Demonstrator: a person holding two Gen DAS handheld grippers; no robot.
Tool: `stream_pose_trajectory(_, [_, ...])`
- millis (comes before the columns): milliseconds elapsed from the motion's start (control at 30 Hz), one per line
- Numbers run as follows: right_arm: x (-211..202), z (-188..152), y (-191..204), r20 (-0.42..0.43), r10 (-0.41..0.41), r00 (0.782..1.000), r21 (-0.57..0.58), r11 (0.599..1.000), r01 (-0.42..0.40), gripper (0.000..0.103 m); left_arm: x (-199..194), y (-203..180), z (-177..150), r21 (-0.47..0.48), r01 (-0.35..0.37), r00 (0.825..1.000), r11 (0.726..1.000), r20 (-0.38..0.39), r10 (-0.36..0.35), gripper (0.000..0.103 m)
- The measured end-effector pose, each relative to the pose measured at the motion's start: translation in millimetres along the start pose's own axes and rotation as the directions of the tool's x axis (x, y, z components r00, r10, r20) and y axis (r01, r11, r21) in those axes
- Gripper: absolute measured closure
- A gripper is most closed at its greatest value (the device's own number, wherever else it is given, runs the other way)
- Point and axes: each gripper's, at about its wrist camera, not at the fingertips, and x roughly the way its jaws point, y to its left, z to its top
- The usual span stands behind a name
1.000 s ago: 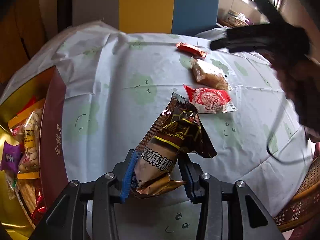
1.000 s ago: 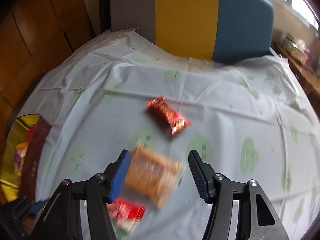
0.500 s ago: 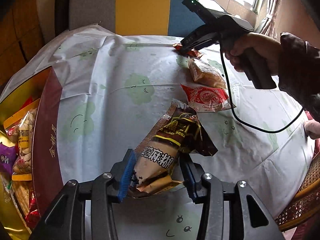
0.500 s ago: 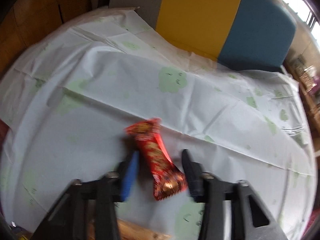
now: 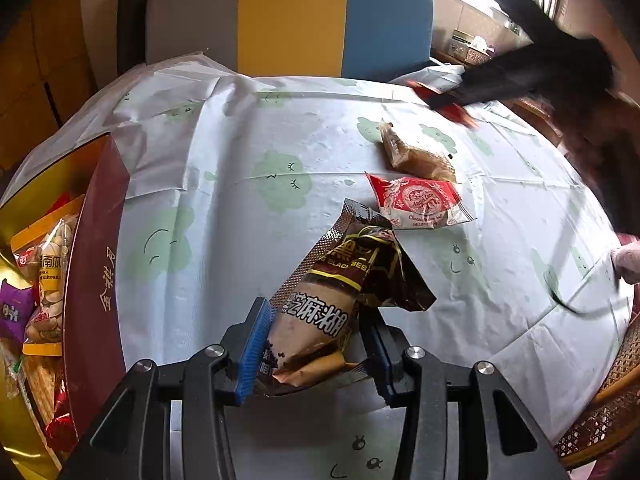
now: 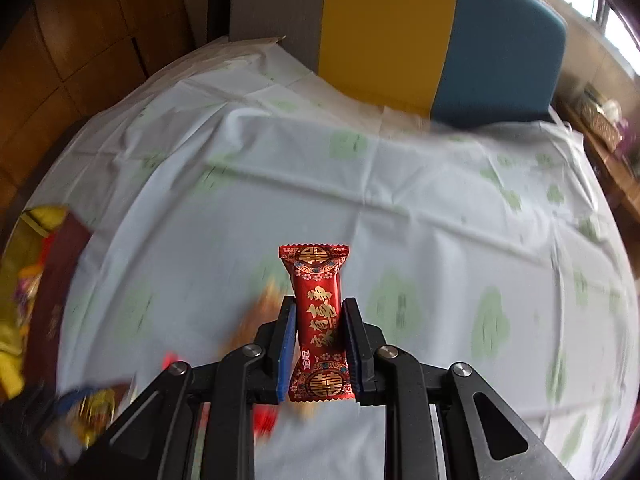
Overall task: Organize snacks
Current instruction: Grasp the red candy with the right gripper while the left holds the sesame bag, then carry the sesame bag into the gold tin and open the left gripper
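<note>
Red candy (image 6: 318,320) lifted, right claw (image 6: 319,346) clamping.

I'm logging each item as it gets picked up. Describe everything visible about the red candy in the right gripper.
The red candy is a small pillow-shaped pack in glossy red foil with gold characters down its middle, gold round emblems near both ends, and crimped, saw-toothed end seals. It points straight away from the camera, pinched at its middle by the right gripper, whose pads press its two long sides. Its far half sticks out beyond the fingertips. It looks lifted above the tablecloth. In the left wrist view it is only a red blur.
</note>
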Motion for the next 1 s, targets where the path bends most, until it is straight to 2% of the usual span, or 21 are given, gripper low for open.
stream_pose_trajectory(167, [-5,-59,9,-0.073,0.015,0.997,0.022,1.0,-0.013,0.08,1,-4,-2,0.011,-0.025,1.0,1.0,0.014,0.025,0.057])
stream_pose_trajectory(333, [11,-94,18,-0.14,0.015,0.99,0.031,0.999,-0.01,0.08,0,-7,-4,0.018,-0.038,0.999,0.999,0.023,0.038,0.057])
stream_pose_trajectory(467, [15,-99,20,-0.131,0.01,0.991,0.029,1.0,-0.006,0.077,2,-9,-4,0.03,-0.057,0.998,0.998,0.028,0.057,0.057])
stream_pose_trajectory(767, [16,-107,24,-0.088,-0.009,0.996,0.006,1.0,0.01,0.077,2,-13,-6,0.037,-0.09,0.995,0.995,0.043,0.088,0.057])
stream_pose_trajectory(1000, [13,-106,22,-0.102,-0.003,0.995,0.03,1.0,0.006,0.077,1,-14,-7,0.037,-0.099,0.994,0.994,0.047,0.097,0.057])
